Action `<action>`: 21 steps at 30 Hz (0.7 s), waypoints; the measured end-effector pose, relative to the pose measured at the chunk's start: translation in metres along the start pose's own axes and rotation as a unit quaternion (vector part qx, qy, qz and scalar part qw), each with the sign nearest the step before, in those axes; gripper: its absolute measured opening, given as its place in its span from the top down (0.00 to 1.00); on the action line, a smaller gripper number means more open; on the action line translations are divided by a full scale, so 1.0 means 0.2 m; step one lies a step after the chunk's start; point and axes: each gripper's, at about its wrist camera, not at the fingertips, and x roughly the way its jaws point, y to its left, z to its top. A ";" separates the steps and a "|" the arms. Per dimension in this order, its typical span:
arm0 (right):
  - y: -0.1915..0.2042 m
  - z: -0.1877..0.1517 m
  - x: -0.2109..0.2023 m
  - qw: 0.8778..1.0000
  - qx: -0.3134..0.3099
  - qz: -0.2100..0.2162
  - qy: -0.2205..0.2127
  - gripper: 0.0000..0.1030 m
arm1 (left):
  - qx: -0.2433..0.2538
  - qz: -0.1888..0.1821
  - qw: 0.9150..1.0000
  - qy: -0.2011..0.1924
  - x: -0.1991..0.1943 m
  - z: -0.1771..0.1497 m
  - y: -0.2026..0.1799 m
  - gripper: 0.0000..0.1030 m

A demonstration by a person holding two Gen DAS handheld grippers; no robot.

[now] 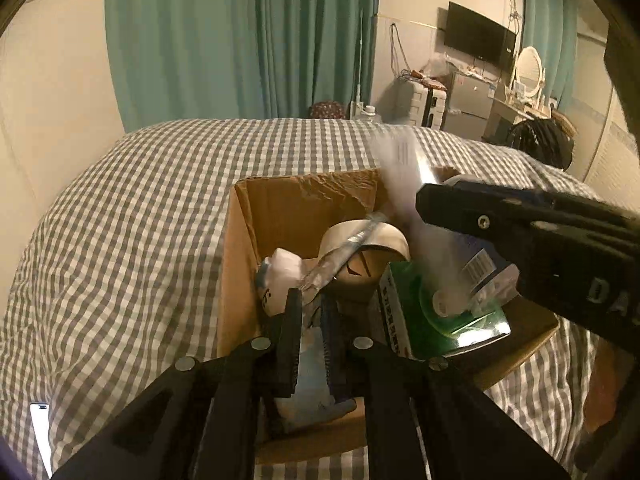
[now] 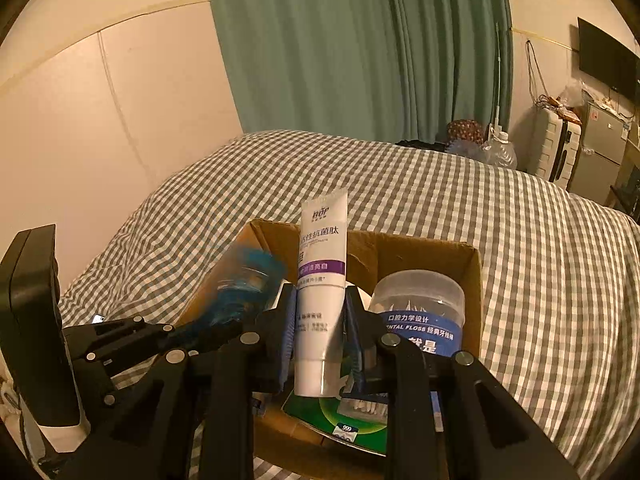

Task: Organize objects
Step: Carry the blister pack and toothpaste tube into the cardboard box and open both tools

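Item one, the cardboard box [image 2: 472, 264]: we are using it as our landmark, and it is sitting open on the checked bed [image 2: 540, 248].

Item two, left of the box: our left gripper [image 1: 314, 334] is reaching in over the box's near edge. Its fingers [image 1: 290, 340] are pinching a blurred blue-and-clear packet [image 2: 244, 284], whose contents we cannot make out.

Item three, inside the box: a tape roll [image 1: 366, 248] is resting against the far wall, with a white bundle [image 1: 282, 276] at its left and a green carton [image 1: 440, 320] lying flat toward the near right.

Item four, above the box's middle: our right gripper [image 2: 320, 340] is holding a white toothpaste tube [image 2: 322, 280] upright, fingers [image 2: 286, 340] clamping its lower half.

Item five, in the box's right corner: a clear dental floss tub [image 2: 418, 312] with a blue label is standing upright.
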 end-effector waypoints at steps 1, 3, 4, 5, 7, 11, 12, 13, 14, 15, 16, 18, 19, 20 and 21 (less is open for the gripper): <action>0.00 0.00 0.00 1.000 -0.001 -0.001 -0.002 0.70 | -0.001 -0.002 1.000 0.002 0.00 0.00 0.00 0.84; -0.02 0.02 -0.02 1.000 -0.002 -0.007 -0.008 0.48 | -0.006 -0.003 1.000 0.005 -0.01 -0.01 0.02 0.73; -0.04 0.03 -0.02 1.000 -0.002 -0.010 -0.012 0.44 | -0.010 -0.002 1.000 0.005 -0.02 -0.01 0.02 0.57; -0.04 0.03 -0.04 1.000 -0.001 -0.013 -0.019 0.43 | -0.014 0.000 1.000 0.002 -0.03 -0.01 0.03 0.40; -0.05 0.04 -0.07 0.999 0.001 -0.017 -0.029 0.40 | -0.028 -0.001 1.000 -0.014 -0.08 0.00 0.05 0.33; -0.06 0.07 -0.19 0.998 -0.001 -0.037 -0.054 0.17 | -0.037 0.003 0.999 -0.030 -0.18 0.06 0.07 0.24; -0.07 0.08 -0.23 0.997 0.001 -0.043 -0.063 0.15 | -0.035 0.009 0.998 -0.042 -0.23 0.08 0.06 0.21; -0.08 0.10 -0.27 0.996 0.004 -0.047 -0.074 0.13 | -0.033 0.013 0.998 -0.052 -0.26 0.09 0.05 0.14; -0.08 0.10 -0.31 0.996 0.005 -0.048 -0.080 0.10 | -0.031 0.017 0.997 -0.063 -0.30 0.10 0.04 0.08; -0.09 0.12 -0.35 0.995 0.007 -0.050 -0.087 0.08 | -0.029 0.026 0.996 -0.079 -0.36 0.11 0.03 0.05; -0.09 0.13 -0.40 0.994 0.006 -0.054 -0.095 0.08 | -0.027 0.033 0.995 -0.087 -0.39 0.13 0.03 0.00; -0.08 0.15 -0.50 0.992 0.001 -0.069 -0.109 0.06 | -0.023 0.035 0.994 -0.103 -0.47 0.16 0.02 0.00; -0.08 0.16 -0.55 0.990 -0.006 -0.080 -0.117 0.05 | -0.022 0.033 0.993 -0.109 -0.52 0.18 0.00 0.00; -0.07 0.17 -0.60 0.987 -0.013 -0.091 -0.130 0.03 | -0.022 0.033 0.993 -0.115 -0.56 0.19 -0.01 0.00; -0.06 0.18 -0.66 0.985 -0.017 -0.100 -0.142 0.00 | -0.022 0.040 0.991 -0.127 -0.62 0.20 -0.03 0.00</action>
